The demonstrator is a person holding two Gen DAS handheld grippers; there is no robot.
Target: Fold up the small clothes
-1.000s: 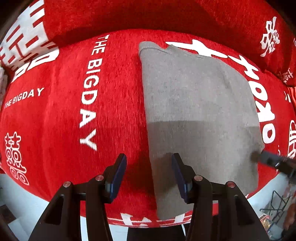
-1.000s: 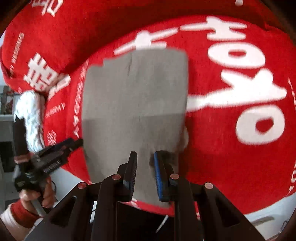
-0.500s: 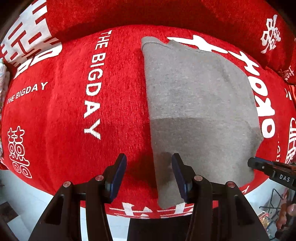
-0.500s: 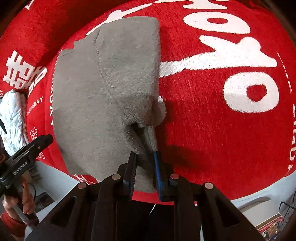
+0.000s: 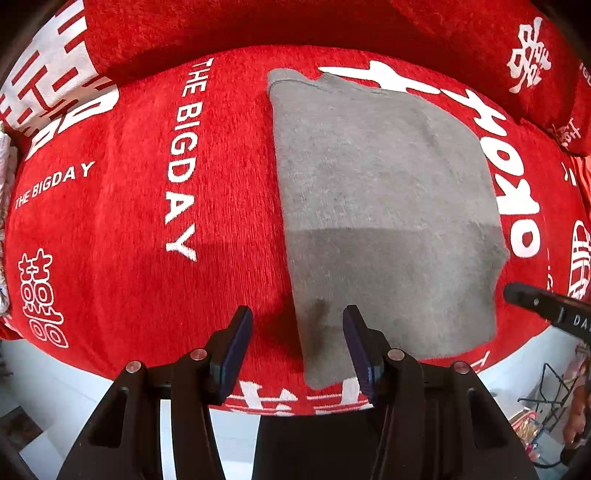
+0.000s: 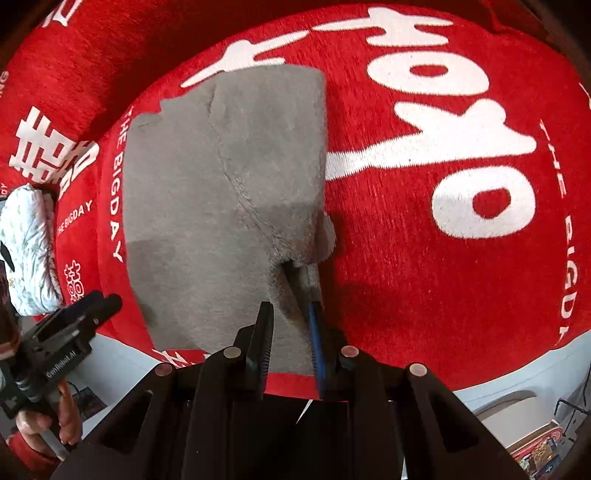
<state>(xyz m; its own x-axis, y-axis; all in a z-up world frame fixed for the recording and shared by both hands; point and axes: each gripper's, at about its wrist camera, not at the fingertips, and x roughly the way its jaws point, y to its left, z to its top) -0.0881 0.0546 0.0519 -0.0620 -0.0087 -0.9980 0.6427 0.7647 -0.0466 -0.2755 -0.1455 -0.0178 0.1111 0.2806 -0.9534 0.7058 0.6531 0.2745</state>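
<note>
Grey garment (image 5: pixel 384 206) lies flat on the red cushion (image 5: pixel 129 221), near its front edge, over the big white lettering; near half sits in shadow.

Left gripper (image 5: pixel 297 343) points straight down above the garment's front-left corner, jaws roughly half open, nothing between the pads. Garment edge runs under the gap, not pinched.

Right gripper (image 6: pixel 290 339) is at the garment's front-right corner (image 6: pixel 303 273). Jaws narrow, not fully closed. Cloth is bunched and raised just ahead of the fingertips with a fold running in between them; can't tell whether the pads actually press on it.

Around: red backrest cushion (image 5: pixel 258 26) behind, a white patterned bundle (image 6: pixel 26 251) off the cushion's left edge, clutter on the floor (image 6: pixel 535 450) to the right. Person's hand (image 6: pixel 48 417) with red cuff grips the left tool's handle, below the front edge. Nothing lies on the garment.
</note>
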